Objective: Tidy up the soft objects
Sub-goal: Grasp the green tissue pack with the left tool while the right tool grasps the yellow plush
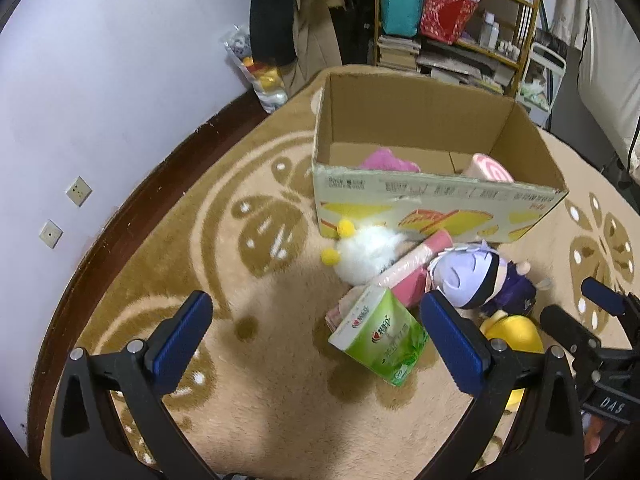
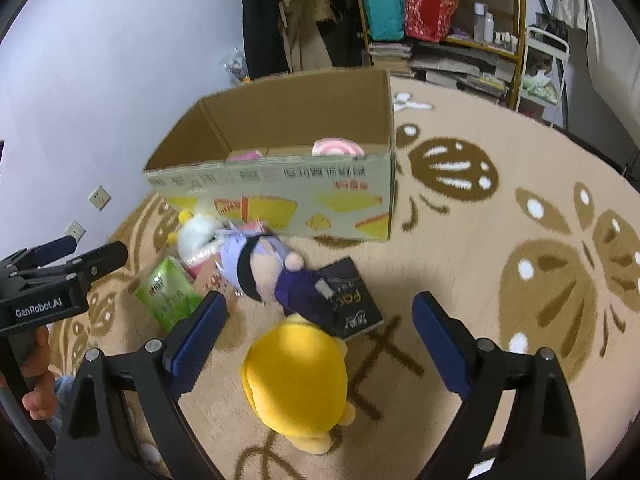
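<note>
An open cardboard box (image 1: 436, 196) (image 2: 280, 192) stands on the carpet with a pink plush (image 1: 390, 161) and a pink-white roll cushion (image 1: 493, 168) (image 2: 338, 147) inside. In front of it lie a white fluffy toy (image 1: 366, 252) (image 2: 198, 234), a pink pack (image 1: 408, 276), a green tissue pack (image 1: 380, 336) (image 2: 168, 294), a purple-haired doll (image 1: 476, 280) (image 2: 276, 276) and a yellow plush (image 2: 296, 376) (image 1: 512, 332). My left gripper (image 1: 320, 332) hangs open just short of the tissue pack. My right gripper (image 2: 320, 344) is open above the yellow plush.
A black book (image 2: 352, 300) lies under the doll. A shelf (image 1: 456, 20) with bags and books stands behind the box, a clear bag (image 1: 256, 68) leans at the wall. A hand (image 2: 36, 376) holds the left gripper at the left edge. Bare carpet (image 2: 500, 240) spreads to the right.
</note>
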Motion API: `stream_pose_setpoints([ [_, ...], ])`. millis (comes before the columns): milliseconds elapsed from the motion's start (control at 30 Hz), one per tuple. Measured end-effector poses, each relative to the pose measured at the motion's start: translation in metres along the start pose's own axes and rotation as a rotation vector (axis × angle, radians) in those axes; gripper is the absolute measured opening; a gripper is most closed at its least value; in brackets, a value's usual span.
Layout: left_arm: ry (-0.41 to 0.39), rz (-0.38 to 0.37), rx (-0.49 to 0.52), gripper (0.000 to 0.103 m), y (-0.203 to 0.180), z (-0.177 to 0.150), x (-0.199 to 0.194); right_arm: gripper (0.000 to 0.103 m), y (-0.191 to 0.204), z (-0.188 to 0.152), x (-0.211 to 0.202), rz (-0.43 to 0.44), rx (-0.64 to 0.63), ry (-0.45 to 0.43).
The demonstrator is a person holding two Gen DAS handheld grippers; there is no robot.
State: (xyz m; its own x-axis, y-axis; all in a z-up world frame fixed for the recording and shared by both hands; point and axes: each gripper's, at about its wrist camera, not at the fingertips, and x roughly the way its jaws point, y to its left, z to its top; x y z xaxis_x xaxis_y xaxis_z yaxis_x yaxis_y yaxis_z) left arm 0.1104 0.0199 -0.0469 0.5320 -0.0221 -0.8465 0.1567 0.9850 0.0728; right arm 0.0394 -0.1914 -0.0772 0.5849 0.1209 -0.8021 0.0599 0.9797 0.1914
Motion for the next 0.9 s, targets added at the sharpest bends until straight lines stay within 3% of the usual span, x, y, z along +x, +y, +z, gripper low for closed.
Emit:
stream_pose_setpoints([
  [233, 0.024, 0.037, 0.034, 0.102, -0.009, -0.005, 0.016, 0.098, 0.003, -0.016, 0.023, 0.018, 0.02, 0.066],
  [700, 0.12, -0.024, 0.027, 0.101, -0.011, -0.011, 0.041, 0.098, 0.007, -0.032, 0.049, 0.01, 0.007, 0.18],
  [867, 0.148, -0.03, 0.053, 0.085, -0.017, -0.015, 0.046, 0.098, 0.01, -0.037, 0.058, 0.011, 0.003, 0.215],
  [900, 0.145, -0.033, 0.065, 0.075, -0.02, -0.016, 0.046, 0.098, 0.011, -0.038, 0.059, 0.01, -0.002, 0.222],
])
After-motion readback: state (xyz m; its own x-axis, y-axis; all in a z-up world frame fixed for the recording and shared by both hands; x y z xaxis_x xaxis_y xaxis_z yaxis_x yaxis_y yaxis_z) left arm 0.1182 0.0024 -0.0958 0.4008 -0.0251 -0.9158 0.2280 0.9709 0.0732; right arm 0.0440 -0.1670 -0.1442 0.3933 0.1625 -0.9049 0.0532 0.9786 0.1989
